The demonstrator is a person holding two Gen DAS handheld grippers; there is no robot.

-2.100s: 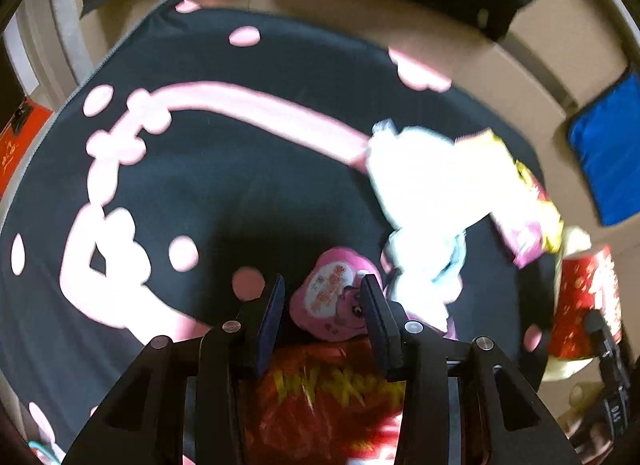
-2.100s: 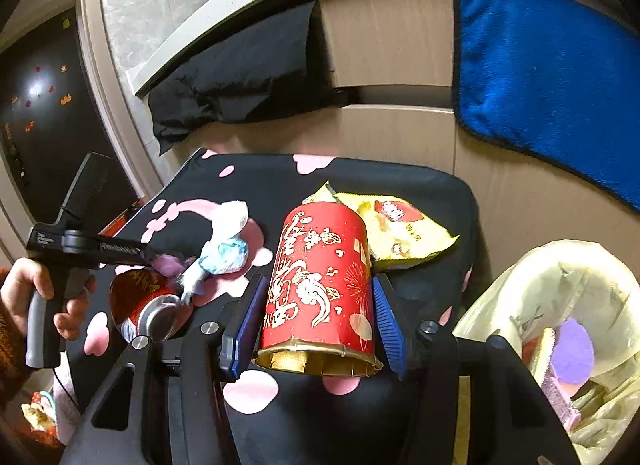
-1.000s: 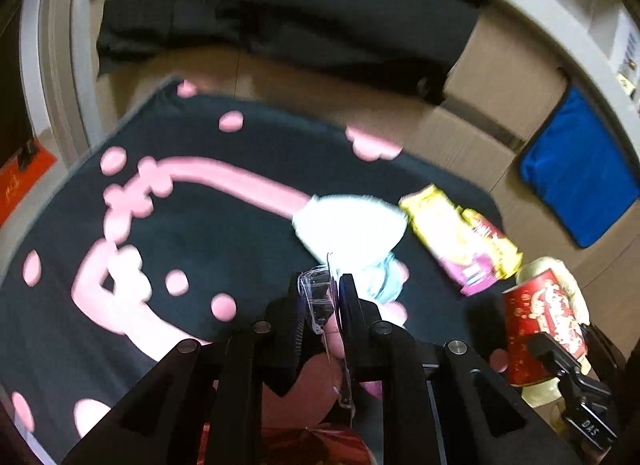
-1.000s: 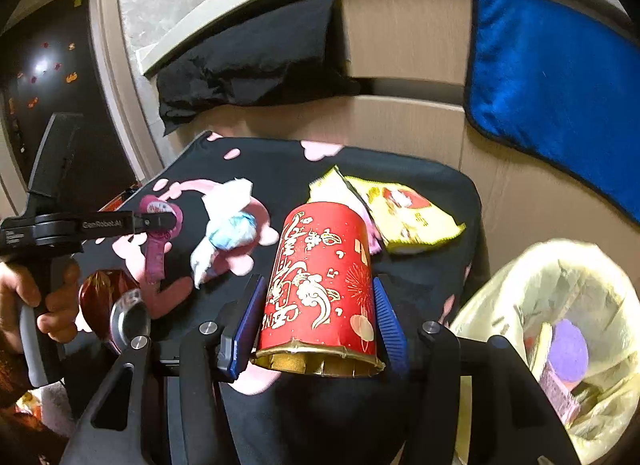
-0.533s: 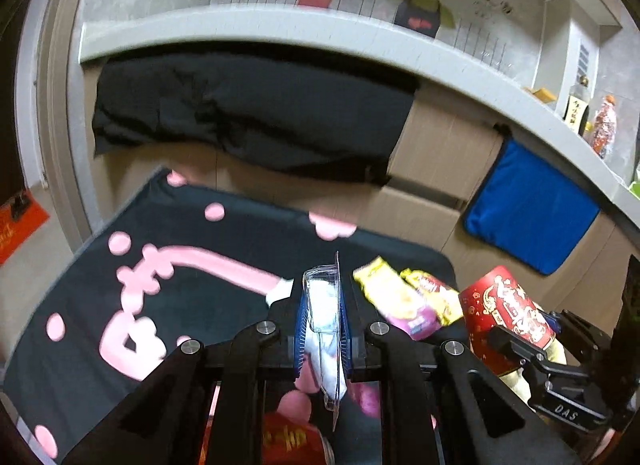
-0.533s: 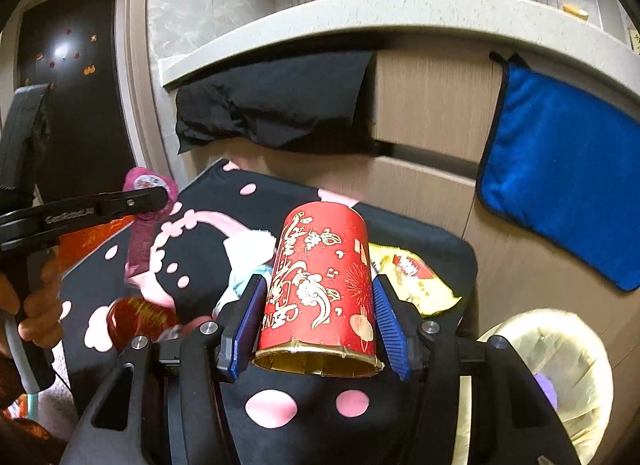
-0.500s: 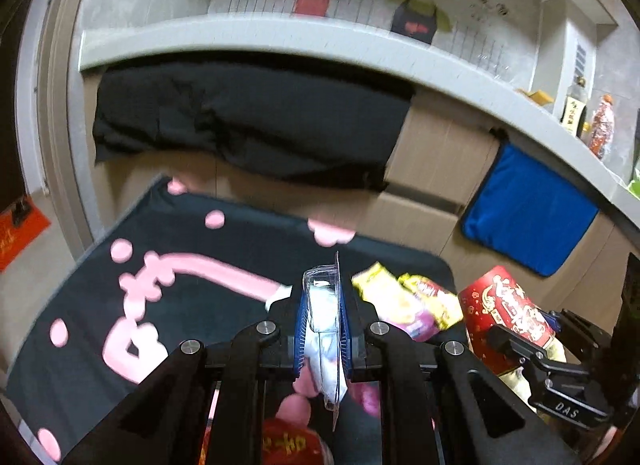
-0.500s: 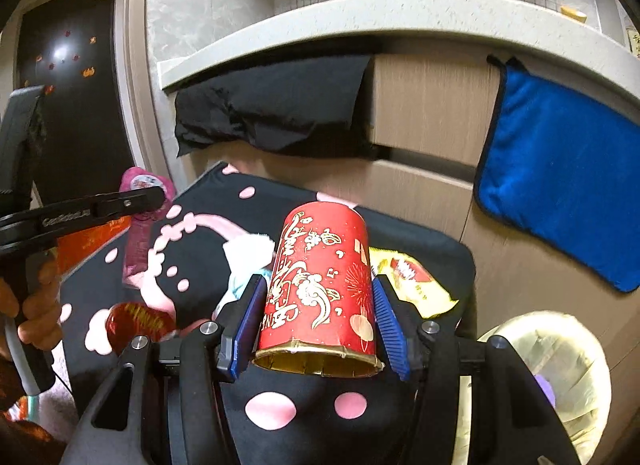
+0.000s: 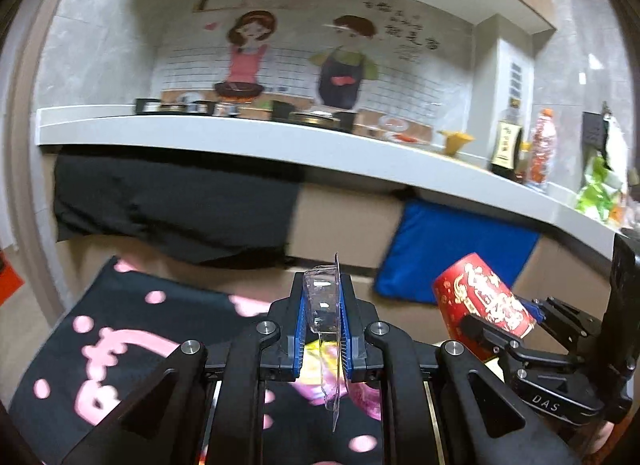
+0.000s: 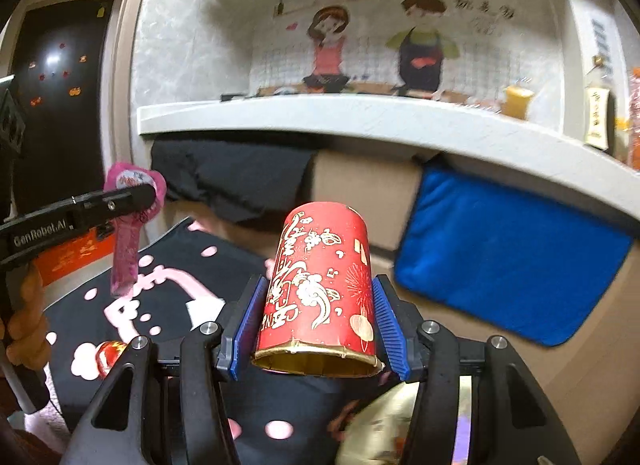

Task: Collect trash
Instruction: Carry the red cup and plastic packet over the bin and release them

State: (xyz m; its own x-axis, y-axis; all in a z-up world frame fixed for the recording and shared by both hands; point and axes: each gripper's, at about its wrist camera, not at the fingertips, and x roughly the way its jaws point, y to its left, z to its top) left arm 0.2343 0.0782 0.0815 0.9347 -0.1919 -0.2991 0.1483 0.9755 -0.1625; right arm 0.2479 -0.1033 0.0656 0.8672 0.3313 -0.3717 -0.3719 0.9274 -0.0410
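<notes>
My left gripper (image 9: pixel 322 307) is shut on a pink blister pack (image 9: pixel 326 329), seen edge-on as clear plastic; in the right wrist view (image 10: pixel 134 225) the pack shows as a pink heart-topped card hanging from the gripper, high above the mat. My right gripper (image 10: pixel 318 305) is shut on a red paper can (image 10: pixel 320 285) with gold print, held upright in the air; the can also shows in the left wrist view (image 9: pixel 482 303). A yellow snack wrapper (image 9: pixel 320 349) and a white tissue (image 10: pixel 204 311) lie on the black mat (image 9: pixel 120 325) below.
A trash bag (image 10: pixel 384 425) with a pale liner sits low, right of the mat. A red round item (image 10: pixel 110 353) lies on the mat's left. A grey counter (image 9: pixel 240 137) runs above, with a black cloth (image 9: pixel 172 205) and a blue towel (image 10: pixel 508 257) hanging.
Both grippers have risen well above the mat and tilted up, so the counter and wall now fill the views. The left gripper closed on the pink pack and lifted it.
</notes>
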